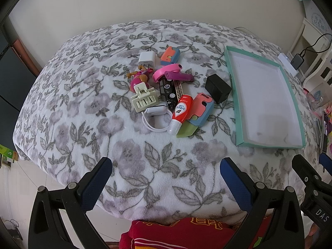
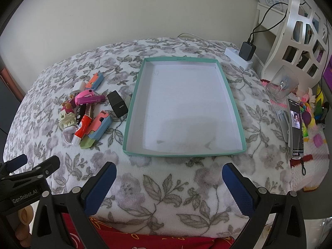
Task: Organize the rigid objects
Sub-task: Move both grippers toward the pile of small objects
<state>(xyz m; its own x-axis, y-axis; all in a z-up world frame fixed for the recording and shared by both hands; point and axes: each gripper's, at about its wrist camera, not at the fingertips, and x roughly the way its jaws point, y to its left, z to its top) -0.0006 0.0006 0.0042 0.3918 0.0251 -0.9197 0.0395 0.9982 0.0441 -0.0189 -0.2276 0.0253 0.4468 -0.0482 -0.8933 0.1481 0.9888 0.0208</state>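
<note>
Your left gripper (image 1: 166,183) hangs over the near edge of the floral blanket (image 1: 83,108), jaws spread wide with nothing between them; no item has been taken up, so judge the task to be at its opening step, the first pick. The pile of rigid objects sits left of centre on the blanket, well apart from both grippers. Working across it from the left: a pink doll figure (image 1: 139,78), a cream hair clip (image 1: 145,99) touching it, a white charger cube (image 1: 147,59) toward the far edge, a white cable loop (image 1: 155,122) at the near side, a black toy car (image 1: 167,90), a pink bracelet (image 1: 166,71) over a purple bar (image 1: 179,76), a red-and-white tube (image 1: 179,112) leaning on a coral-and-blue toy knife (image 1: 200,108) (a second, smaller one (image 1: 170,55) lies at the far side), and a black adapter cube (image 1: 217,88) standing alone just beside the tray. The teal-rimmed tray (image 2: 132,103) occupies the right half of the blanket and holds nothing; its white floor shows only faint scuffs. Your right gripper (image 2: 169,183) hovers at the near edge directly before the tray, also fully parted and unloaded. The next move probably calls for reaching forward to an outlying piece, such as the black adapter cube, since the pieces in the pile overlap and may shift when one is lifted.
</note>
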